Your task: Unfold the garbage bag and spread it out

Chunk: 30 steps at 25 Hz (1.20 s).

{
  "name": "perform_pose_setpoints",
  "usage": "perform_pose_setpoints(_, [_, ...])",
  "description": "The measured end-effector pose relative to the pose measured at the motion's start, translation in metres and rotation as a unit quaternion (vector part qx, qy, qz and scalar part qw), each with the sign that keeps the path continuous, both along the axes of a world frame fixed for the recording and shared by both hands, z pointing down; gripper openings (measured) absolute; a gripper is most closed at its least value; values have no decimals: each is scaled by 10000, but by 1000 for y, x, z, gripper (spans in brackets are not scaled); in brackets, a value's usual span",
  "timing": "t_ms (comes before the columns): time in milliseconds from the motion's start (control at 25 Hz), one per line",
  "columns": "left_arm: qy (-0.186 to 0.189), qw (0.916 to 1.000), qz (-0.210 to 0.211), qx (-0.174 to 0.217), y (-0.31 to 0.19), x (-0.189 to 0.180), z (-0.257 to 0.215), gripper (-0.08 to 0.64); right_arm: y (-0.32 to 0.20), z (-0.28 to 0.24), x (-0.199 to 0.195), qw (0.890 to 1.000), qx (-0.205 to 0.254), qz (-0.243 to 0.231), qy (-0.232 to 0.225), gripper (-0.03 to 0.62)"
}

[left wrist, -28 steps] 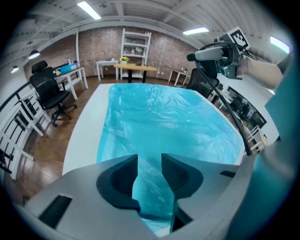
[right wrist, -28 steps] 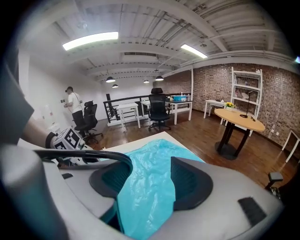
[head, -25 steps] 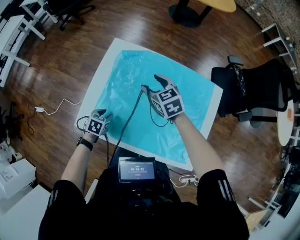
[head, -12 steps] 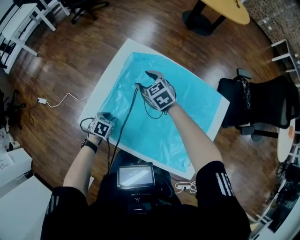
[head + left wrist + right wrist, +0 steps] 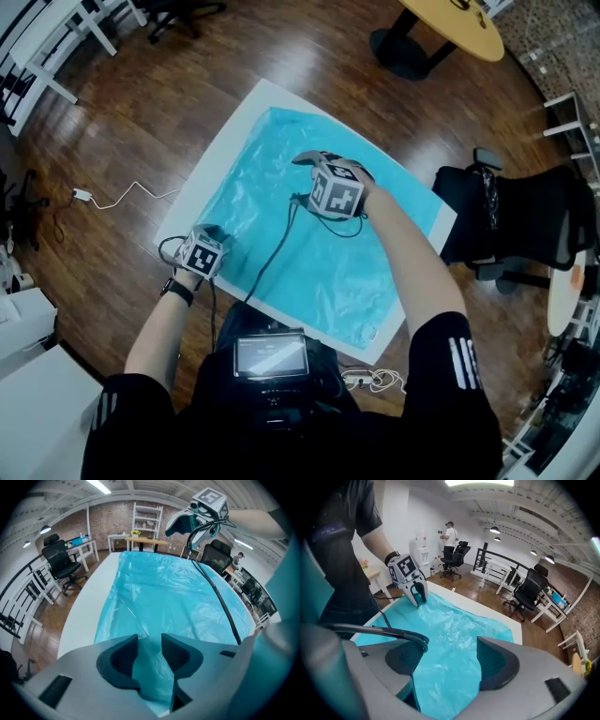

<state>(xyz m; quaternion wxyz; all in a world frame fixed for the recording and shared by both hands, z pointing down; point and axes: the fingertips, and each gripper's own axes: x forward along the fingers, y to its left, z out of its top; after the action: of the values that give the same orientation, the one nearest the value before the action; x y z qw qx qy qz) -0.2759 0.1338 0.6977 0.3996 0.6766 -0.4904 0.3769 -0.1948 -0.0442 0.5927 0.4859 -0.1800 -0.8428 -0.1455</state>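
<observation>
Your left gripper (image 5: 150, 640) points steeply down at the near left edge of the garbage bag (image 5: 328, 272). Its jaws stand partly closed. A raised fold of the blue film fills the gap between the two pads, so this gripper has hold of the bag at that edge.

Ahead of this gripper and to its right, the bag lies spread out on the white table (image 5: 223, 167). The film is wrinkled but opened flat, and a bare white margin of table shows beyond it on this gripper's left.

Your right gripper (image 5: 450, 654) is over the bag's far middle part, ahead and to the right of the left gripper, and it also points down. Its jaws have just been opening and now stand wide apart. Blue film shows below the gap, but neither pad presses on it, so this gripper holds nothing. A black cable (image 5: 380, 632) crosses in front of one of its jaws.
</observation>
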Motion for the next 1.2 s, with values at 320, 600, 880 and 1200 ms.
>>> perform_pose_setpoints(320, [-64, 10000, 3, 26, 0, -2, 1, 166, 10, 13, 53, 9823, 142, -1080, 1522, 402])
perform_pose_setpoints(600, [-63, 10000, 17, 57, -2, 0, 0, 166, 28, -28, 16, 9840, -1727, -118, 430, 400])
perform_pose_setpoints(880, [-40, 10000, 30, 78, -2, 1, -4, 166, -2, 5, 79, 9629, 353, -1380, 2294, 399])
perform_pose_setpoints(1200, [-84, 9999, 11, 77, -1, 1, 3, 166, -83, 18, 12, 9897, 1246, 589, 392, 376])
